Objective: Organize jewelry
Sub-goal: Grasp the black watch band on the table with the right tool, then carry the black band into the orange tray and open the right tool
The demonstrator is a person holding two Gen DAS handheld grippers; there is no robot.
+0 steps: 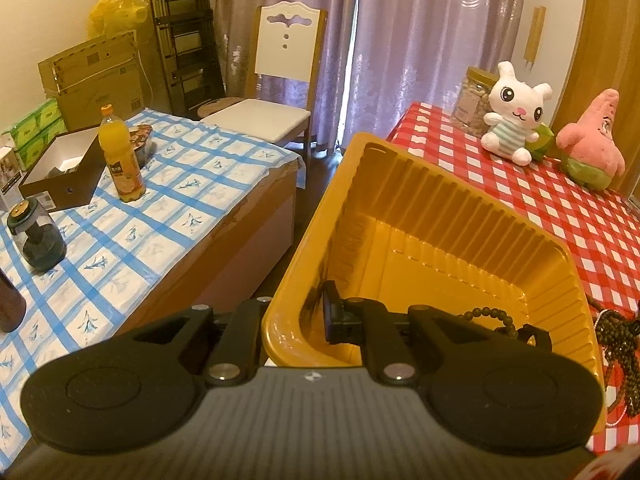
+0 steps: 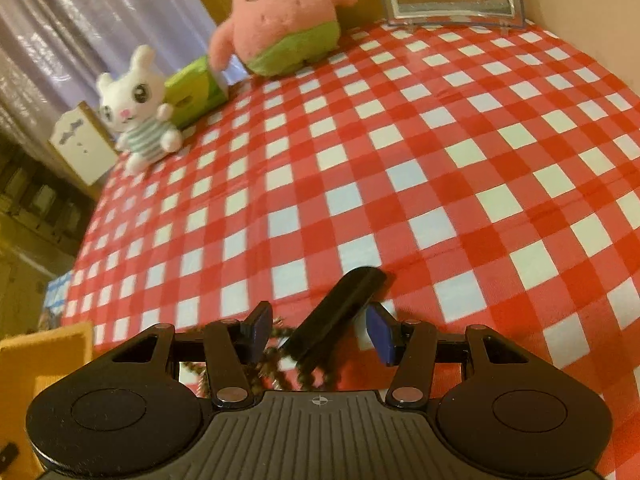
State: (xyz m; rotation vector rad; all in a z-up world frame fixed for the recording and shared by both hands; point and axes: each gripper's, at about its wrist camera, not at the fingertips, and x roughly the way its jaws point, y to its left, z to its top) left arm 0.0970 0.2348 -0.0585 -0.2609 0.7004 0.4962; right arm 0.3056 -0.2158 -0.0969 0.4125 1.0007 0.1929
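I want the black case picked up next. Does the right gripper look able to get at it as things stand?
Probably yes. The right gripper is open, and the black case lies on the red checked cloth between its fingers, nothing covering it; only some beads lie close beside.

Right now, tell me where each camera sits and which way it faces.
Left wrist: on the left gripper, looking forward and down into the yellow tray whose wall its fingers clamp; a blue-checked table lies beyond.
Right wrist: on the right gripper, looking down over the red-checked tablecloth; open fingers straddle a black bar above beads.
Shared: the white bunny, pink starfish plush, tablecloth, tray.
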